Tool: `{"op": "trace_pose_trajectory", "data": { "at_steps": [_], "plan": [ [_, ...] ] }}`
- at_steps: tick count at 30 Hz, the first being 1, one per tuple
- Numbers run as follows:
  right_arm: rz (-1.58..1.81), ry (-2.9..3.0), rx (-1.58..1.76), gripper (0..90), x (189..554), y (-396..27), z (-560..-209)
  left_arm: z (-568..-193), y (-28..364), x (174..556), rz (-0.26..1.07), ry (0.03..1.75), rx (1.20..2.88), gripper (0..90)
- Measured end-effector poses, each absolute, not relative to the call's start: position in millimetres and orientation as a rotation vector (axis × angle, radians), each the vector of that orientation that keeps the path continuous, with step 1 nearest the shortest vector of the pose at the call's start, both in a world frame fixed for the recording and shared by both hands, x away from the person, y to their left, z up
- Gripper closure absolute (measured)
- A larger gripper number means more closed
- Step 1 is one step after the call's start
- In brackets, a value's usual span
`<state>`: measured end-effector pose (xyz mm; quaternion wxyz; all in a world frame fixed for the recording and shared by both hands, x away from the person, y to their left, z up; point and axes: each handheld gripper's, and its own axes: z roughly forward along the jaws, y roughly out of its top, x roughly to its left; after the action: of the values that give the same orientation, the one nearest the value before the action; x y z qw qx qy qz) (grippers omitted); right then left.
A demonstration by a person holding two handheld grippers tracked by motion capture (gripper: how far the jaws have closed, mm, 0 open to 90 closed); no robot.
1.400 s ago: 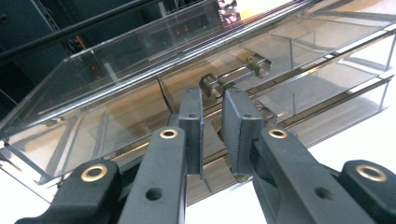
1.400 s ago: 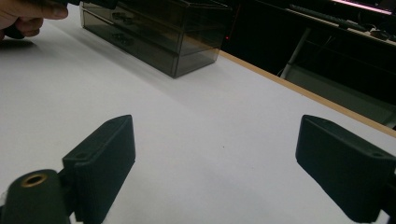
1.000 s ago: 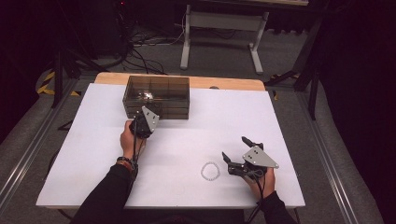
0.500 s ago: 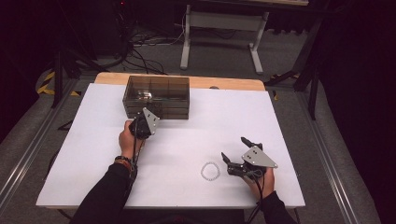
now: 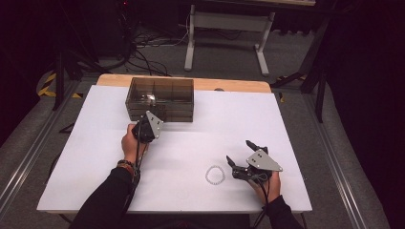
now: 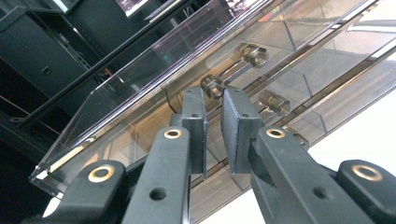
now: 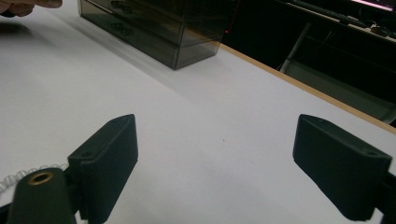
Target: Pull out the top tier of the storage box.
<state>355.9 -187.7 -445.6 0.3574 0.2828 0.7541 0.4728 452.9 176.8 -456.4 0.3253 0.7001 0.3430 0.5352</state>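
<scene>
drawer box (image 5: pixel 160 98) — long axis left-right | left gripper (image 6: pixel 214 112) — nearly closed at knob (image 6: pixel 213 86)

White-topped table (image 5: pixel 296 124) with a wood strip along the far edge. Smoky clear drawer box (image 5: pixel 160 99) sits right ahead of the left gripper (image 5: pixel 143 125); a beaded bracelet (image 5: pixel 215 175) lies just left of the right gripper (image 5: pixel 240 157).

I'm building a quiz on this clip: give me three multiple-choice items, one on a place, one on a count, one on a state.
1. Where does the bracelet lie?
A. inside the drawer box
B. on the white table beside the right gripper
C. on the floor

2. How many knobs show on the drawer box in the left gripper view?
A. one
B. three
C. six

3. How do the right gripper's jaws stand?
A. wide apart, nothing between
B. clamped on the bracelet
C. clamped on a knob

Answers: B, the bead ring lies left of that gripper; B, three metal knobs show; A, bare table shows between the pads.
</scene>
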Motion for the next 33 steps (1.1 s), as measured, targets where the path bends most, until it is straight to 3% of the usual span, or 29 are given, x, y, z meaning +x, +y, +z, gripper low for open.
{"op": "trace_pose_trajectory", "data": {
  "at_steps": [25,28,33],
  "plan": [
    [1.215,1.943,0.723,15.3,354.6,-187.8,-444.9,-453.9,177.8,443.5,1.379,0.907,1.854,80.8],
    [1.217,1.941,0.724,15.3,354.6,-188.2,-444.8,-456.3,180.3,440.3,1.373,0.909,1.863,89.8],
    [1.216,1.945,0.725,15.2,354.7,-187.1,-445.1,-450.3,186.2,435.4,1.368,0.905,1.799,89.7]
  ]
}}
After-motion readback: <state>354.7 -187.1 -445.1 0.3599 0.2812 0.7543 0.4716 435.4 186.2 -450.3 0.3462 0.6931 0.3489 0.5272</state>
